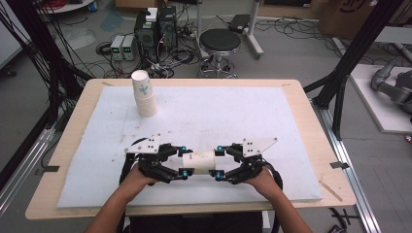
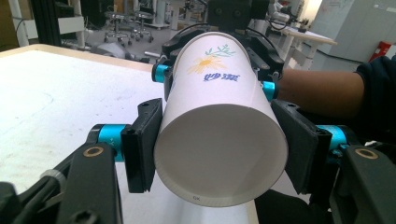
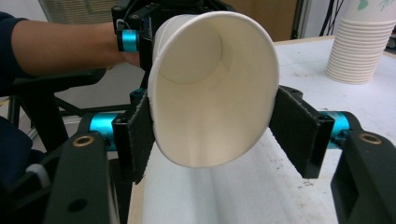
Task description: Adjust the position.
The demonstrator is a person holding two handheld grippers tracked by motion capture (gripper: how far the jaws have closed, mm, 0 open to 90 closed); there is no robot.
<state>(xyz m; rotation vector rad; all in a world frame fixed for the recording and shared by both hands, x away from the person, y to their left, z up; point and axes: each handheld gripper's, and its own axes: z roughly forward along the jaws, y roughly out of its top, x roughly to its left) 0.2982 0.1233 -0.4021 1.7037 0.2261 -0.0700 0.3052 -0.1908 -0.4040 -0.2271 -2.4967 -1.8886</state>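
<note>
A paper cup (image 1: 198,161) lies sideways just above the white worktop (image 1: 233,116), clamped between left gripper (image 1: 181,161) and right gripper (image 1: 218,161). Its long axis runs left-right. The left gripper view reveals its base and flower print; the right gripper view reveals its squeezed mouth and a cup stack (image 3: 359,46).

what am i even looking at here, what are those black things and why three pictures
A person sits at a table covered with a white pad. Each hand holds a black two-jaw claw tool. The high view looks down from above; the other two pictures come from small cameras riding on each claw, looking along its jaws.

The left claw and the right claw both grip one paper cup lying sideways between them, above the pad. The left grips the bottom end, the right the open mouth, squeezing it oval, as the right gripper view shows. Farther back on the pad stands a stack of paper cups, upside down.
</note>
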